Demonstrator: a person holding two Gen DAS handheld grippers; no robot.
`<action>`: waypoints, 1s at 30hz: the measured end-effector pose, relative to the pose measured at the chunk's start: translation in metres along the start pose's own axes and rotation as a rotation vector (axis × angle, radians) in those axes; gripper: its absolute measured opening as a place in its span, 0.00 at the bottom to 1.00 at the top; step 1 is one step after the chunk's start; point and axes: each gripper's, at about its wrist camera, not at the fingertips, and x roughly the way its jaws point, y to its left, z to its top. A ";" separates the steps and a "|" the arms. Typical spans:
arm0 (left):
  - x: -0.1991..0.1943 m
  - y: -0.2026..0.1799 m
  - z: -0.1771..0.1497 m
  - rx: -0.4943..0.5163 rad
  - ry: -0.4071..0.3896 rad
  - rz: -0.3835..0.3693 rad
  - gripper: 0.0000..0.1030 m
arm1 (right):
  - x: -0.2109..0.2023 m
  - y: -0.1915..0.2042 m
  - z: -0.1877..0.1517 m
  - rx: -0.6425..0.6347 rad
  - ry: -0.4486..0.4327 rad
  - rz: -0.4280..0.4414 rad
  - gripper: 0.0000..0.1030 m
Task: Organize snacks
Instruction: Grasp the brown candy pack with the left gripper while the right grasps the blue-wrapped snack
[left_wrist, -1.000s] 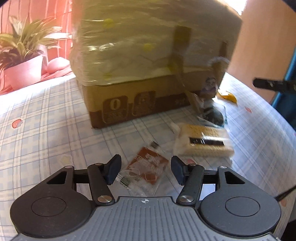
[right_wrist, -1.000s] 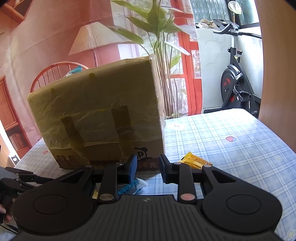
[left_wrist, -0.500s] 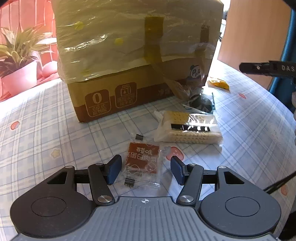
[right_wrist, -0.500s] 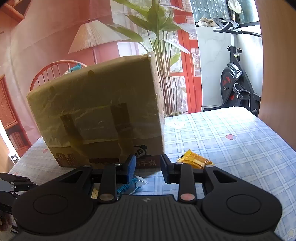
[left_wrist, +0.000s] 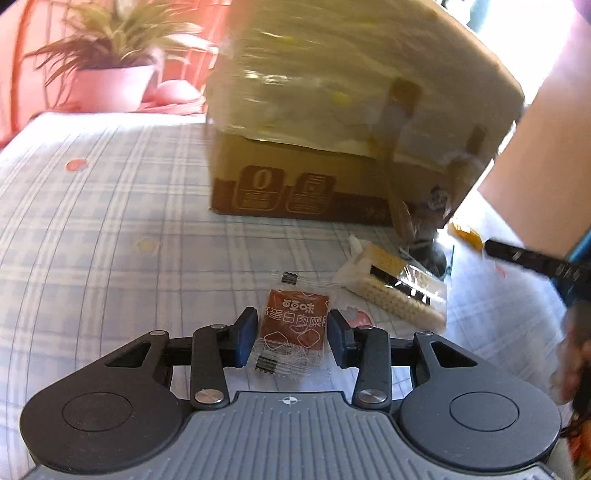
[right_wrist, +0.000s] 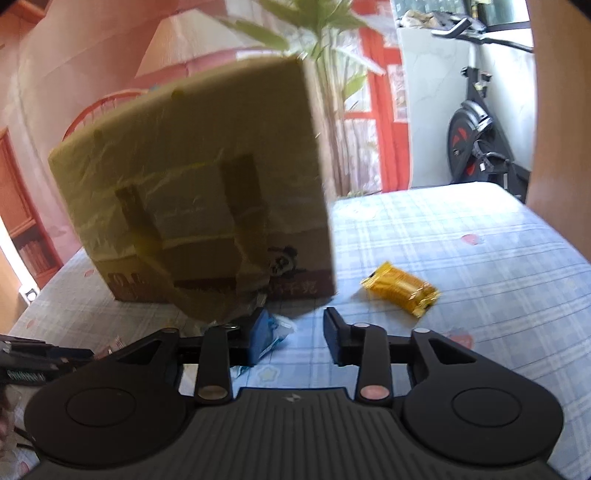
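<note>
The brown meat-snack sachet (left_wrist: 293, 325) lies flat on the checked surface (left_wrist: 110, 229), on the near side of the taped cardboard box (left_wrist: 351, 122) and directly between the pads of the left gripper (left_wrist: 291, 338). Its long axis runs away from the gripper toward the box, with the clear crimped ends fore and aft, so the pads face its two long edges. The jaws are closing around it, but a sliver of gap shows on each side, so I would not yet call it pinched. The left gripper points steeply down over the sachet, which makes this hand the one placed for the pickup.

A cracker pack (left_wrist: 399, 291) lies beside the sachet, toward the box's panda corner.

The right gripper (right_wrist: 295, 334) is angled down at that same corner, jaws opening with nothing clearly between them; a crumpled blue wrapper (right_wrist: 275, 332) sits just inside one pad. A yellow snack bar (right_wrist: 400, 288) lies apart from the box, well outside its reach.
</note>
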 end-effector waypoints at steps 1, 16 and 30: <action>0.000 -0.001 0.000 0.004 -0.001 0.001 0.42 | 0.006 0.003 0.000 -0.021 0.011 0.013 0.45; -0.001 -0.004 -0.005 0.019 -0.030 0.009 0.42 | 0.074 0.025 0.004 -0.293 0.115 0.095 0.78; -0.003 -0.003 -0.006 0.012 -0.042 0.007 0.42 | 0.054 0.009 -0.013 -0.177 0.101 0.107 0.53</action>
